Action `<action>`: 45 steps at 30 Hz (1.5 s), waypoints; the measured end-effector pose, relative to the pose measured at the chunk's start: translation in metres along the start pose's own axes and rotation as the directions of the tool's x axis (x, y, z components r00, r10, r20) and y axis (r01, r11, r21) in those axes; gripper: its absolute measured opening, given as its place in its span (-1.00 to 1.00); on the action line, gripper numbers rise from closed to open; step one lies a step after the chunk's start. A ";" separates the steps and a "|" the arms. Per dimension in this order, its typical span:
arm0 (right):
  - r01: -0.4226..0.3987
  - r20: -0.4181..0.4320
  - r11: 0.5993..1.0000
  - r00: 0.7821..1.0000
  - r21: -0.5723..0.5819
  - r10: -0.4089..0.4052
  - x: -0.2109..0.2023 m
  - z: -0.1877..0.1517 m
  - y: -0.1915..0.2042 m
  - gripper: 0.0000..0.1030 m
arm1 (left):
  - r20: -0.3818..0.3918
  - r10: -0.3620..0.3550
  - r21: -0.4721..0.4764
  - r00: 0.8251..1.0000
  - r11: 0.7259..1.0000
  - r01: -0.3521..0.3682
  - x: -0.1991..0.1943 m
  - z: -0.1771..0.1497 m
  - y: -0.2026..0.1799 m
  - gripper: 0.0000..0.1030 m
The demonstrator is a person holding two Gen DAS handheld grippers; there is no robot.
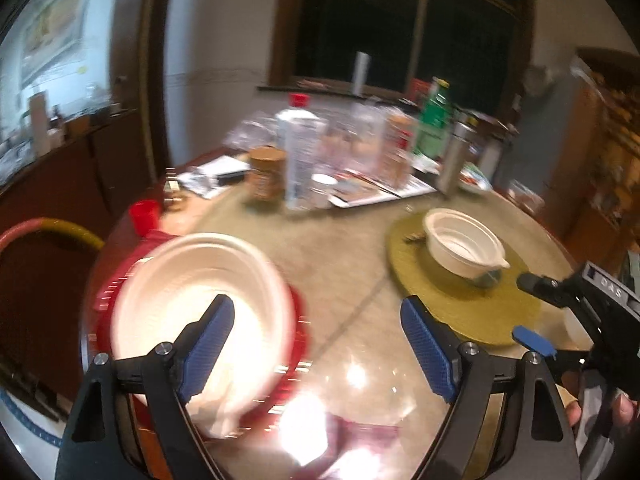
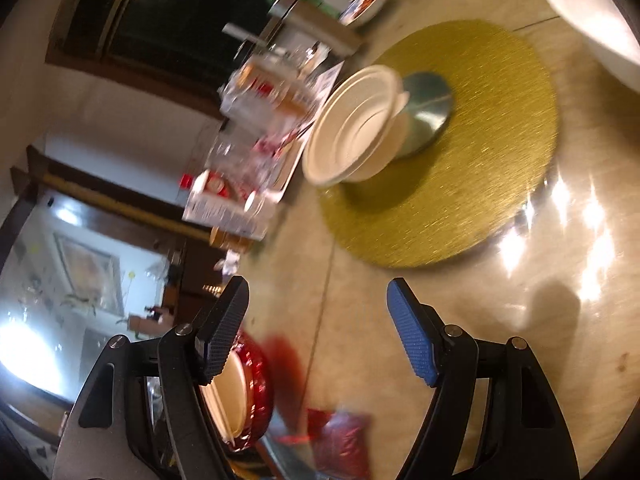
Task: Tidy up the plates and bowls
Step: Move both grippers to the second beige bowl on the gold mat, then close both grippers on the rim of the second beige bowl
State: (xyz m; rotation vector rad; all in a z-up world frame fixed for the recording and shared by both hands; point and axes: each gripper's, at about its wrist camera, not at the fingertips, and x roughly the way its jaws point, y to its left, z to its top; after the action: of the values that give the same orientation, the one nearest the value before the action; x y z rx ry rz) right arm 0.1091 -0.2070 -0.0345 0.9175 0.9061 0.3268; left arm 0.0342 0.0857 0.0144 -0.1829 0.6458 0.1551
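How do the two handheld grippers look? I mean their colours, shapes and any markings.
The left gripper has a black frame with silver bolts, triangular cut-outs and two fingers with blue textured pads. The right gripper is built the same; one pad looks blue, the other dark. Seen from the left wrist, its body carries pale lettering that is too blurred to read.

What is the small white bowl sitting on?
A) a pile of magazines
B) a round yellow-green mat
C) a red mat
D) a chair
B: the white bowl rests over the middle of the round yellow-green mat on the table, while the red mat lies under the white plate instead.
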 end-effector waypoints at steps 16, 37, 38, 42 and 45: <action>0.048 0.109 0.993 0.992 0.106 -0.060 -0.021 0.040 -0.035 0.41 | -0.141 -0.051 0.041 0.989 0.998 0.057 0.095 0.033 -0.091 0.66; 0.173 0.133 0.982 0.974 0.078 -0.183 0.001 0.062 -0.031 0.41 | -0.219 -0.068 0.005 0.973 0.998 0.070 0.173 0.055 -0.119 0.66; 0.186 0.136 0.980 0.972 0.065 -0.194 0.004 0.066 -0.027 0.41 | -0.220 -0.069 0.004 0.973 0.997 0.071 0.174 0.055 -0.119 0.66; 0.259 0.117 0.966 0.959 -0.012 -0.256 0.023 0.087 -0.003 0.41 | -0.217 -0.070 0.007 0.974 0.997 0.073 0.178 0.057 -0.118 0.66; 0.319 0.112 0.946 0.944 -0.057 -0.311 0.037 0.098 0.006 0.41 | -0.221 -0.080 -0.008 0.972 0.997 0.081 0.183 0.059 -0.115 0.66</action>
State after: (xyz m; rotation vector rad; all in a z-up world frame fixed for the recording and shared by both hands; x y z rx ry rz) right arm 0.2090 -0.2347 -0.0214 0.7000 0.9238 0.0368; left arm 0.2352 0.0025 -0.0369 -0.2270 0.8593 0.0560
